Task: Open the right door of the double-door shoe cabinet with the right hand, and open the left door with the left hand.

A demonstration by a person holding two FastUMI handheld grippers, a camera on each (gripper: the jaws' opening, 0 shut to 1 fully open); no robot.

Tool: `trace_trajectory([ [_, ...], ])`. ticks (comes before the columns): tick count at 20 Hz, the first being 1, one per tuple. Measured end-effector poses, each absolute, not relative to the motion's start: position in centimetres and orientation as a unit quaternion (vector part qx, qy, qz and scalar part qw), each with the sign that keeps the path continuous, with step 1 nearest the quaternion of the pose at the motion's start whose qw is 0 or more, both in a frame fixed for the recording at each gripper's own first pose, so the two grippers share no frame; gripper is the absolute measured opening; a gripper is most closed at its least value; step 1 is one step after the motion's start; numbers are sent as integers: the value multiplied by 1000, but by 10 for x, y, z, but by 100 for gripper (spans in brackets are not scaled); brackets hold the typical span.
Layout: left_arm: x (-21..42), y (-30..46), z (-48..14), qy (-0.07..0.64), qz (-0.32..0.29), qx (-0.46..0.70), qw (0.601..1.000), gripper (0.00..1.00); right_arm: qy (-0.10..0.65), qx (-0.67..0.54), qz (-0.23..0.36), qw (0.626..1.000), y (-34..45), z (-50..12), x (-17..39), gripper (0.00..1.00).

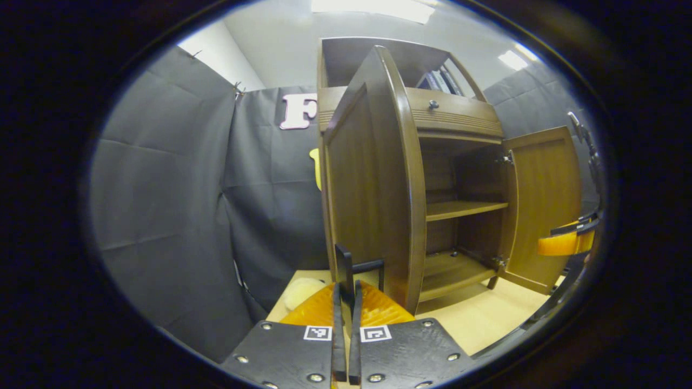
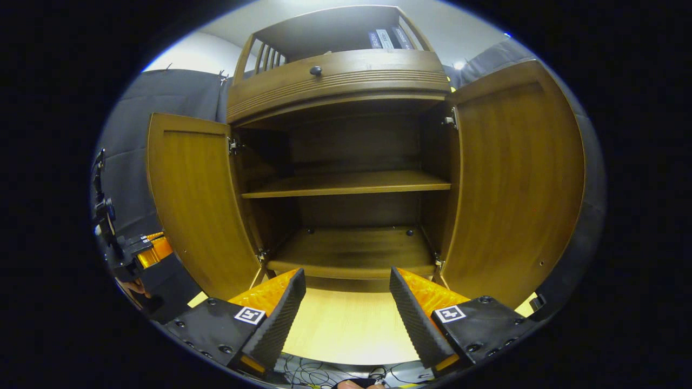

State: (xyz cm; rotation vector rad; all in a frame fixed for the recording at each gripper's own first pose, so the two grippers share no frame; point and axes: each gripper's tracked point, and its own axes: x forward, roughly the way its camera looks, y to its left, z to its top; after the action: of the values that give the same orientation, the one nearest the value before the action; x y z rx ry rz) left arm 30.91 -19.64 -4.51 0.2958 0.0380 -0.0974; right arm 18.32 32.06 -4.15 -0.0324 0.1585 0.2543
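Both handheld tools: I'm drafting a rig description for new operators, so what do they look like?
The right tool and the left tool are built alike. Each has two flat dark plates studded with round screws, and each plate carries a small square black-and-white marker. The right tool's fingers are wedge-shaped with finely ridged inner faces.

Both views near cabinet (image 2: pixel 346 178) — left edge-on, right frontal.

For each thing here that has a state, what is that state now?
Brown wooden left cabinet door: swung open.
Brown wooden right cabinet door: swung open.
Wooden drawer with dark round knob: closed.
Left gripper: fingers closed, nothing between them.
Right gripper: jaws wide open, holding nothing.
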Motion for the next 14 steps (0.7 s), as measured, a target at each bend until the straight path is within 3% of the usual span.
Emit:
trace_trajectory([
  [1, 310, -191, -44, 11, -44, 142, 989, 4, 77, -20, 129, 988, 322, -40, 184, 93],
  [2, 302, -175, -46, 9, -40, 133, 990, 5, 79, -21, 133, 988, 324, -42, 186, 98],
  [3, 301, -163, -46, 11, -38, 124, 992, 4, 84, -21, 136, 987, 325, -43, 187, 93],
  [5, 296, -130, -46, 10, -32, 125, 992, 4, 90, -19, 136, 986, 324, -44, 189, 93],
  [6, 298, -126, -47, 13, -41, 124, 991, 4, 93, -19, 134, 986, 323, -45, 190, 98],
  [14, 302, -117, -42, 28, -56, 135, 989, 4, 89, -9, 111, 990, 311, -42, 200, 98],
])
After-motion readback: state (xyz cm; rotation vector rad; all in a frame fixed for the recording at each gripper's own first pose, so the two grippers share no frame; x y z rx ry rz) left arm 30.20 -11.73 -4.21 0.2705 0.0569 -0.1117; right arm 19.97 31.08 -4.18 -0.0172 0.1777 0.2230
